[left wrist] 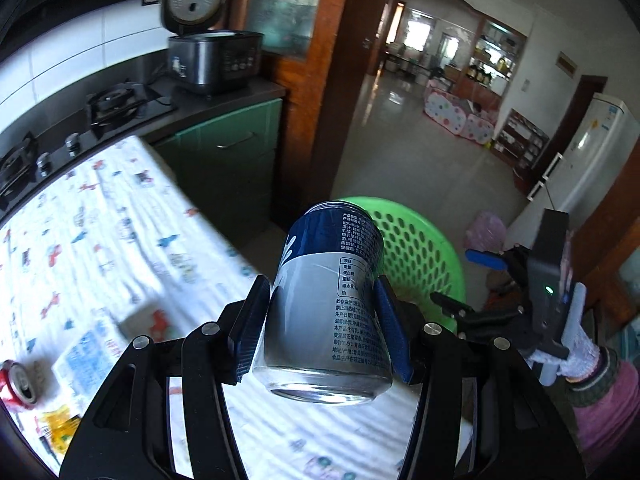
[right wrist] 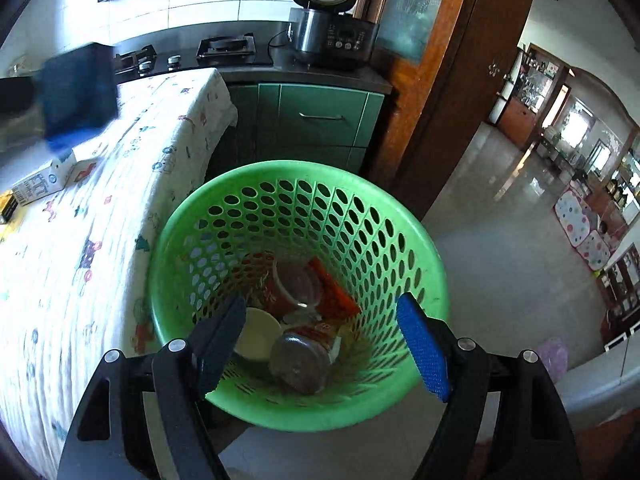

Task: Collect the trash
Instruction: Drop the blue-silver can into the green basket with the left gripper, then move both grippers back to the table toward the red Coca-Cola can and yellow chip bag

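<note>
Blue-and-grey drink can (left wrist: 332,304) clamped between left hand-held gripper (left wrist: 324,330) pads, just short of green perforated basket (right wrist: 430,264). Carry it over the rim before letting go. Right hand-held gripper (right wrist: 320,344) wide, empty, above basket. 1 red can (left wrist: 18,386) remains on tabletop (left wrist: 120,216).

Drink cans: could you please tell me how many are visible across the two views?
3. A blue can held in the left gripper, a red can lying on the table, and one in the green basket; others may lie hidden underneath.
</note>
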A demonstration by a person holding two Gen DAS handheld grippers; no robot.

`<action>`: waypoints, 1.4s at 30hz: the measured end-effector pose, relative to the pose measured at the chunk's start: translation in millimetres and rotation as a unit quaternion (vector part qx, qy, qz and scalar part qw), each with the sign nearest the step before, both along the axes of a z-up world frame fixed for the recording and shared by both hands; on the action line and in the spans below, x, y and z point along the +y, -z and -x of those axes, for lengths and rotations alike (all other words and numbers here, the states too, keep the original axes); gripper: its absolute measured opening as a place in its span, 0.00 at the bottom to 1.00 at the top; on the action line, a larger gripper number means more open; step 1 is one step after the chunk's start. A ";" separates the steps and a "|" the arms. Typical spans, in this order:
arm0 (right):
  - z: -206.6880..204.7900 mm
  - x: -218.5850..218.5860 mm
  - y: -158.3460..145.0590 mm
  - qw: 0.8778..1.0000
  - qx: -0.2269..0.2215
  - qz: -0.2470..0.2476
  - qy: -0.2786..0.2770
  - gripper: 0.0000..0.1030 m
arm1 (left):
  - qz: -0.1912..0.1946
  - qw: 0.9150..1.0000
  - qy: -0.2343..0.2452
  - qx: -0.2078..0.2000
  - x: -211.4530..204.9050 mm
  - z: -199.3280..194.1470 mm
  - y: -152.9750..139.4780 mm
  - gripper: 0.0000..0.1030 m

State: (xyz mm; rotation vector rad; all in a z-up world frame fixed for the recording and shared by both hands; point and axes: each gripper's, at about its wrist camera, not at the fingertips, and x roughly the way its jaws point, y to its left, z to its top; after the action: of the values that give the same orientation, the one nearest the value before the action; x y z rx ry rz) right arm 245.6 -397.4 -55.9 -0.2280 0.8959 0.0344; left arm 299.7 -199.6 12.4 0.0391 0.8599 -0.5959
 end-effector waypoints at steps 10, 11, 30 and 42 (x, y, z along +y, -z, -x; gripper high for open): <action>45.3 -6.9 -16.7 1.000 -0.027 0.015 -0.005 0.76 | 0.000 0.999 0.029 0.025 -66.6 -15.2 30.3 0.52; 48.5 -6.9 -17.4 0.999 -0.029 0.015 -0.005 0.76 | 0.000 0.999 0.033 0.025 -71.8 -14.6 31.6 0.52; 72.4 12.4 -16.5 0.999 -0.030 0.019 -0.024 0.76 | 0.017 1.000 0.009 0.001 -52.7 3.3 23.6 0.72; 77.4 72.0 -32.9 0.997 -0.041 0.006 -0.071 0.76 | -0.004 0.997 -0.069 -0.039 52.4 43.9 5.2 0.72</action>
State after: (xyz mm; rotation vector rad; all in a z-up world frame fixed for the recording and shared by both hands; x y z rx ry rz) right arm 168.1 -325.4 -23.0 -0.3012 0.7967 0.1507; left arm 255.8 -147.2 7.1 0.0104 0.7830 -0.4592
